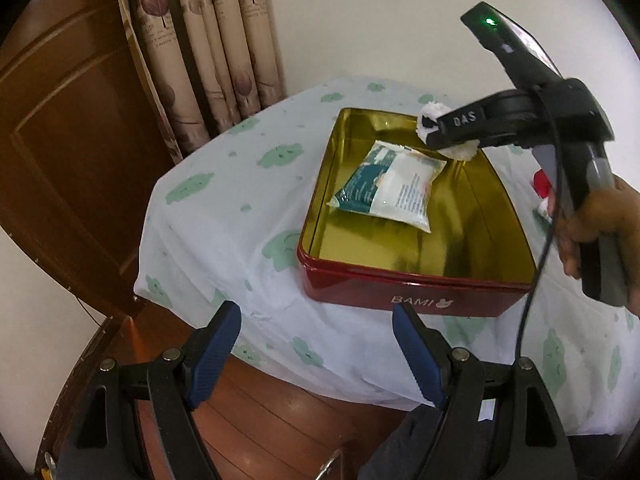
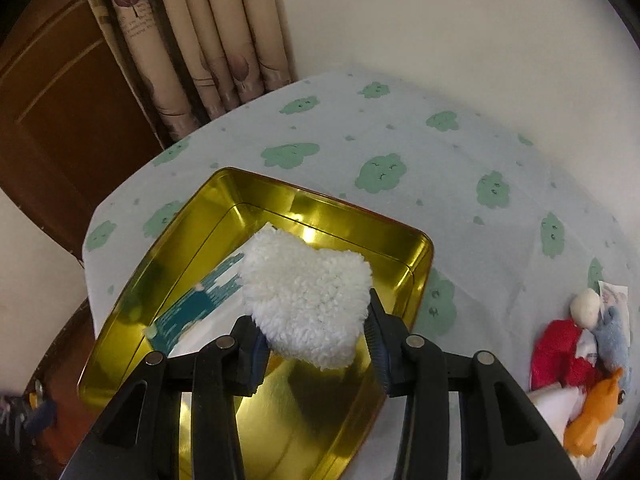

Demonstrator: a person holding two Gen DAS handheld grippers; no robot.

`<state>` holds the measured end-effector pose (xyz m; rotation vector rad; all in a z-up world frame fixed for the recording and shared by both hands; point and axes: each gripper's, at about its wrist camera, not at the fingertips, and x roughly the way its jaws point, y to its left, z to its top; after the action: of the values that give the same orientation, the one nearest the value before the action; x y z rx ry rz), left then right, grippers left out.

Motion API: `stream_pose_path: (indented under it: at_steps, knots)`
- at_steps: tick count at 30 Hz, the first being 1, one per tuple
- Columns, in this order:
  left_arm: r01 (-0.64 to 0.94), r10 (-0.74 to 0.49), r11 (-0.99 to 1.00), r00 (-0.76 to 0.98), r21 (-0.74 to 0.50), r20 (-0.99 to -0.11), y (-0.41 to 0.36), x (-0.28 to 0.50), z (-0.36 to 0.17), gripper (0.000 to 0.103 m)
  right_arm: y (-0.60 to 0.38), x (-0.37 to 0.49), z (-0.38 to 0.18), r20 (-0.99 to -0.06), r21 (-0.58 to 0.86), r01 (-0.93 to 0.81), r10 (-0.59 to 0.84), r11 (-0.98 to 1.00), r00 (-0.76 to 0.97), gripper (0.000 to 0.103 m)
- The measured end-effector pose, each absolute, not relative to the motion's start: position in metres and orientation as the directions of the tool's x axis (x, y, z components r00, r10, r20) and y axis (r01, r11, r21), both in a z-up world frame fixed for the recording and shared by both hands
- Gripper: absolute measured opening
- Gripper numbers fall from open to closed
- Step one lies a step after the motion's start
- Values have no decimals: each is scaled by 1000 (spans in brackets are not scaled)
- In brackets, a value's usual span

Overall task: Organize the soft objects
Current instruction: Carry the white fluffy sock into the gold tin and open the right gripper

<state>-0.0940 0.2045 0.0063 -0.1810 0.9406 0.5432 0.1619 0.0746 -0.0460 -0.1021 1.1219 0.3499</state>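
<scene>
A red tin (image 1: pixel 404 290) with a gold inside (image 2: pixel 320 412) stands open on the clothed table. A teal and white soft packet (image 1: pixel 386 186) lies flat in it. My right gripper (image 2: pixel 316 336) is shut on a fluffy white plush (image 2: pixel 308 296) and holds it above the tin's far right corner; the plush also shows in the left wrist view (image 1: pixel 430 114). My left gripper (image 1: pixel 316 352) is open and empty, in front of the tin, near the table's front edge.
Several small plush toys, red (image 2: pixel 560 356), orange (image 2: pixel 596 416) and grey-blue (image 2: pixel 614 326), lie together at the table's right. The cloth (image 2: pixel 400 128) has green cloud prints. Curtains (image 1: pixel 208 40) and a wooden door (image 1: pixel 68 128) stand behind on the left.
</scene>
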Motion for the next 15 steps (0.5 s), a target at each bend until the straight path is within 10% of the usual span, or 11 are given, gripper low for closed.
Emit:
stream_pose_path:
  at_steps: [10, 15]
  knots:
    - [-499, 341, 862, 445, 87, -828, 204, -90, -1, 80, 82, 169, -62, -903, 82, -326, 209, 942, 376, 44]
    - [-492, 335, 866, 439, 89, -834, 203, -89, -4, 80, 81, 171, -61, -894, 89, -318, 216, 944, 393, 64]
